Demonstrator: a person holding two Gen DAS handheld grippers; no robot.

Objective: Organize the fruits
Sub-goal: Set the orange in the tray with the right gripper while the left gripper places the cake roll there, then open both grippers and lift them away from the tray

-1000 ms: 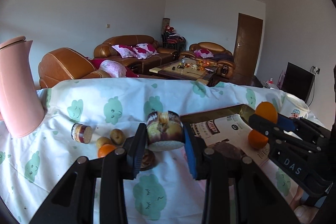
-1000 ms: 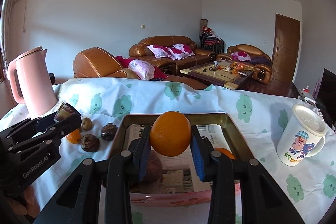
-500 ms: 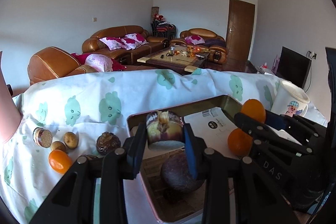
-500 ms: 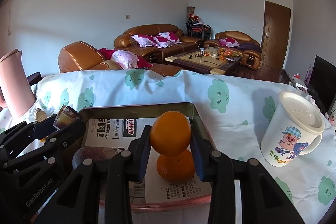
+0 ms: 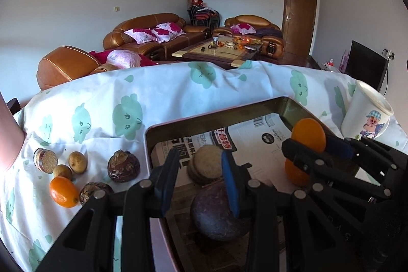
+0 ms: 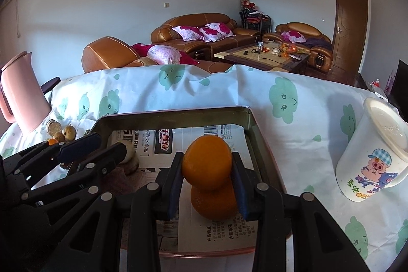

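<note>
A metal tray (image 5: pixel 219 114) (image 6: pixel 178 116) lined with newspaper sits on the cloud-print cloth. My left gripper (image 5: pixel 201 180) is over its left part, open; the brown-and-pale fruit (image 5: pixel 205 165) lies on the paper between the fingers, touching only the right pad. A dark purple fruit (image 5: pixel 216 216) lies in the tray below it. My right gripper (image 6: pixel 207 182) is shut on an orange (image 6: pixel 207 161), held just above a second orange (image 6: pixel 214 203) in the tray. Both also show in the left wrist view, the held orange (image 5: pixel 308 134) over the lower one (image 5: pixel 293 172).
Left of the tray lie a mandarin (image 5: pixel 63 191), two dark wrinkled fruits (image 5: pixel 123 166), two small brown fruits (image 5: pixel 77 162) and a small jar (image 5: pixel 46 160). A pink jug (image 6: pixel 21 91) stands far left. A white pig mug (image 6: pixel 374 154) stands right of the tray.
Both grippers moved right over the tray and lowered. The left gripper opened and set the brown-and-pale fruit down on the paper. The right gripper still holds its orange.
</note>
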